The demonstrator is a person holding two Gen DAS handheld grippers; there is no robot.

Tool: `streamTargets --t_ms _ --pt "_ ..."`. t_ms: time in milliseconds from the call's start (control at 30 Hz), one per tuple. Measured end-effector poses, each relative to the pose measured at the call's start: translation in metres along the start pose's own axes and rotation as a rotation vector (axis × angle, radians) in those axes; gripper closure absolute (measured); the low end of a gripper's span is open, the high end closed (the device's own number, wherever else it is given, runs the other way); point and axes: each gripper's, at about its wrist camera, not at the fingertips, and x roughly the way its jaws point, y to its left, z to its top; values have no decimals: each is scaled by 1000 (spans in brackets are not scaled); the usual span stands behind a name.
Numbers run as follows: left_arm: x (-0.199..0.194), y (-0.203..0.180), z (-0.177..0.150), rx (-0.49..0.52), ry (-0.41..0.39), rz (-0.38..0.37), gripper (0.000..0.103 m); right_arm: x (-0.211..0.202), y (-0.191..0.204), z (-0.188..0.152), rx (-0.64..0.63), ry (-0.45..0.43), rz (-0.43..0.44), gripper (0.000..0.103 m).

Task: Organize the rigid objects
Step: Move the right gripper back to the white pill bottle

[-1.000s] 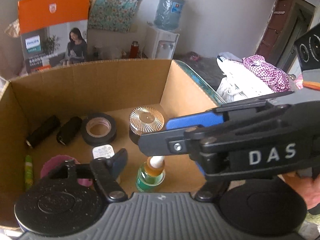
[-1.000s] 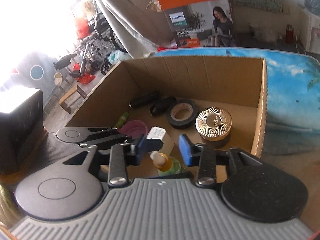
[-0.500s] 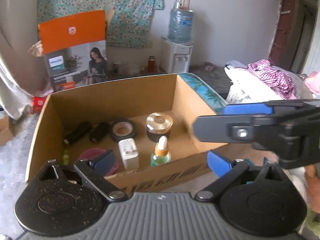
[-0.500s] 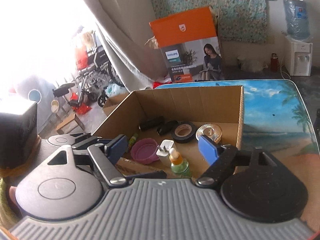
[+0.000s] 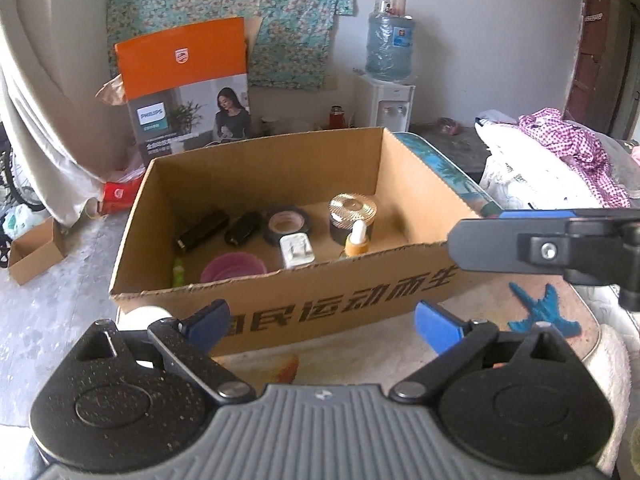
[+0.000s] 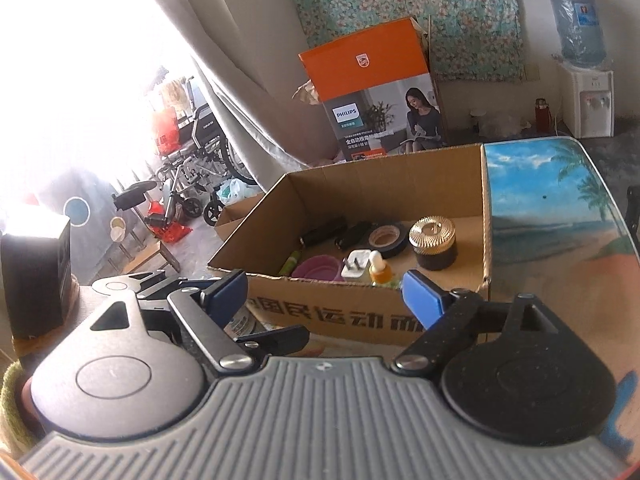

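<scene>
An open cardboard box holds a dropper bottle, a white plug, a black tape roll, a gold-lidded jar, a pink bowl, two black cylinders and a green tube. My left gripper is open and empty, in front of the box's near wall. My right gripper is also outside the box; its jaws are opening with nothing between them. One right finger crosses the left wrist view.
The box stands on a table with a beach picture. Behind it are an orange Philips carton and a water dispenser. Clothes are piled at the right, a wheelchair stands at the left.
Both grippers have pulled back and up out of the box and spread wide. The right gripper let go of the dropper bottle, which now stands in the box.
</scene>
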Motion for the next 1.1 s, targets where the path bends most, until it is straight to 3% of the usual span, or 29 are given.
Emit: streamTargets --t_ms 700,933,1100 --pt "-14 26 -25 -82 18 54 3 22 22 -14 6 68 62 18" --pt "-37 39 -52 -54 -111 29 3 37 24 -14 24 93 70 18" --pt "-45 47 -66 -58 -164 51 3 53 25 -14 44 120 92 18"
